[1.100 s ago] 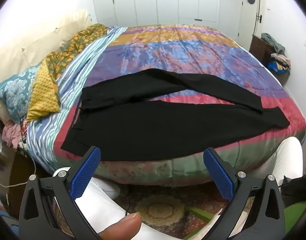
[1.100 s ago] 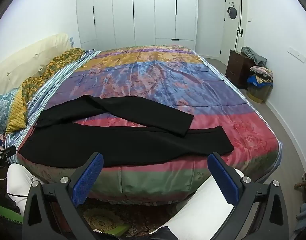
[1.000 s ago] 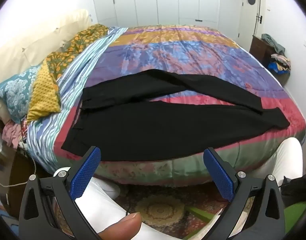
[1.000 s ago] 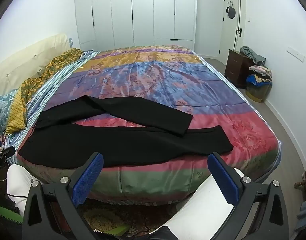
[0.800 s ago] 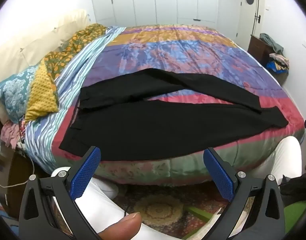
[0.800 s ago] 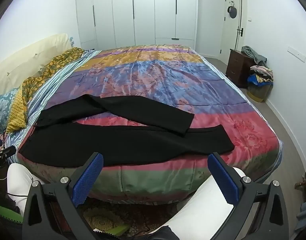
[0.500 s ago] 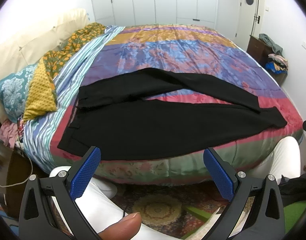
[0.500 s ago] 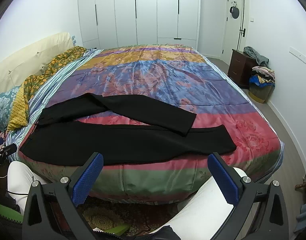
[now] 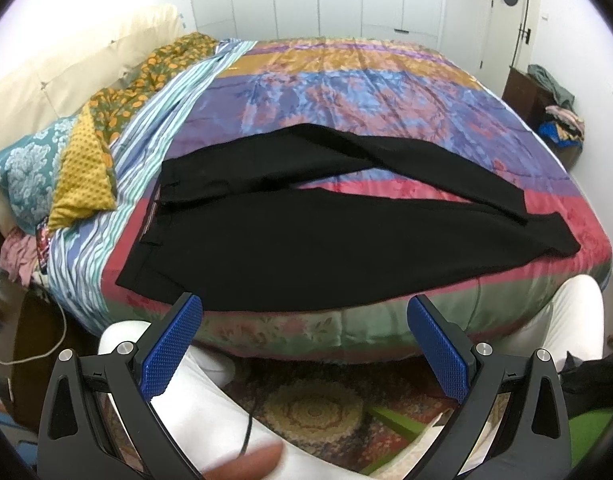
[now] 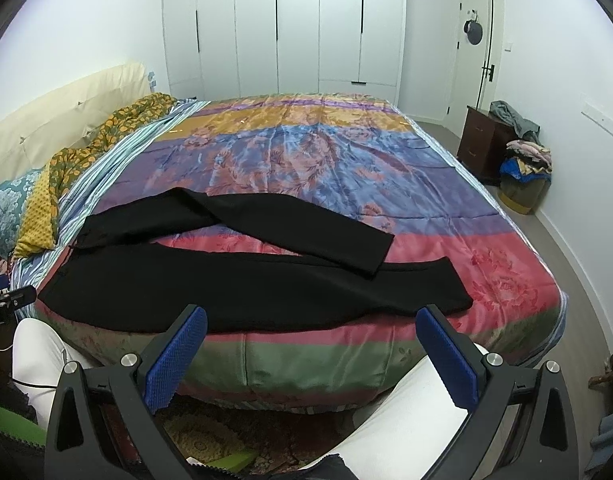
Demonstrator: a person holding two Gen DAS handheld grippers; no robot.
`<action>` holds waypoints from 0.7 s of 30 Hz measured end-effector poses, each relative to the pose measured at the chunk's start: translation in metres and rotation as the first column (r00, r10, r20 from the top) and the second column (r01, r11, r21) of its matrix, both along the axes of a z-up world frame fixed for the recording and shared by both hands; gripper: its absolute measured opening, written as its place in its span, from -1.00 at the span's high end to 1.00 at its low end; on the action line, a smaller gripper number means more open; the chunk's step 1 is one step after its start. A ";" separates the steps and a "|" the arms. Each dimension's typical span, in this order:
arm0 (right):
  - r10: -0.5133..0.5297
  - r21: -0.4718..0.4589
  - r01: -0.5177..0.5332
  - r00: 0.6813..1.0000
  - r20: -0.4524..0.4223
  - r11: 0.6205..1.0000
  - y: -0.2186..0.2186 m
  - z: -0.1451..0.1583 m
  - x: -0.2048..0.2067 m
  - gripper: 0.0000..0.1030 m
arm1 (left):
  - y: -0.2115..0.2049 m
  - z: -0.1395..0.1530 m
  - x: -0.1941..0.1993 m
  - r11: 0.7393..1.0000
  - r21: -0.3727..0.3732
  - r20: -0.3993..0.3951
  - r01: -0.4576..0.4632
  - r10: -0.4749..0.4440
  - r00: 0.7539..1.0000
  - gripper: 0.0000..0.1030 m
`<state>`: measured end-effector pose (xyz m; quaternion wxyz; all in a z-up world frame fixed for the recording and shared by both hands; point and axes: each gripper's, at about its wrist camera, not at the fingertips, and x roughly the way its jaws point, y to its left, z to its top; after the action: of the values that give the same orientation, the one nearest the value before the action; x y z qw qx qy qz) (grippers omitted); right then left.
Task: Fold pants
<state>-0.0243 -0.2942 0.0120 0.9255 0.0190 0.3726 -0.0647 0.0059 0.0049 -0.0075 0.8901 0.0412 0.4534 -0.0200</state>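
Note:
Black pants (image 9: pixel 306 240) lie spread flat near the front edge of the bed, waistband at the left, legs running right. The far leg (image 10: pixel 306 224) crosses diagonally and its cuff rests on the near leg. My left gripper (image 9: pixel 304 312) hangs open just before the bed's front edge, short of the pants, blue pads (image 9: pixel 174 344) wide apart and holding nothing. My right gripper (image 10: pixel 312 324) is also open and empty, low in front of the near leg (image 10: pixel 246 292), not touching the cloth.
A colourful quilt (image 10: pixel 318 160) covers the bed. Pillows (image 9: pixel 46 160) and a cream headboard (image 10: pixel 46 120) stand at the left. A dark nightstand (image 10: pixel 482 140) and a clothes pile (image 10: pixel 526 168) sit at the right by the door. The person's white-trousered knees (image 9: pixel 546 320) press against the bed front.
Both grippers have drifted slightly forward and up toward the bed, staying open. The thumb at the bottom of the left wrist view has shifted right. The pants have not moved.

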 end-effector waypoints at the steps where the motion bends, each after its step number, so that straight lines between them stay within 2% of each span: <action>1: -0.003 0.003 0.003 1.000 -0.002 1.000 -0.001 -0.001 0.000 -1.00 | 0.000 -0.001 0.000 1.000 -0.002 -0.001 0.000 0.000 1.000 -0.99; 7: 0.005 0.006 -0.005 1.000 -0.007 1.000 0.000 -0.003 0.002 -1.00 | 0.001 -0.003 0.001 1.000 0.016 0.003 -0.005 0.005 1.000 -0.99; 11: 0.009 0.006 -0.008 1.000 -0.013 1.000 0.001 -0.005 0.003 -1.00 | 0.001 -0.006 0.003 1.000 -0.006 -0.011 -0.005 0.005 1.000 -0.99; 21: 0.022 -0.007 -0.022 0.999 -0.024 1.000 0.003 -0.008 0.004 -1.00 | 0.002 -0.009 0.004 1.000 0.000 -0.005 -0.015 0.015 1.000 -0.99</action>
<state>-0.0202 -0.2908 0.0041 0.9217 0.0107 0.3836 -0.0562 0.0097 0.0068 -0.0167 0.8890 0.0375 0.4561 -0.0135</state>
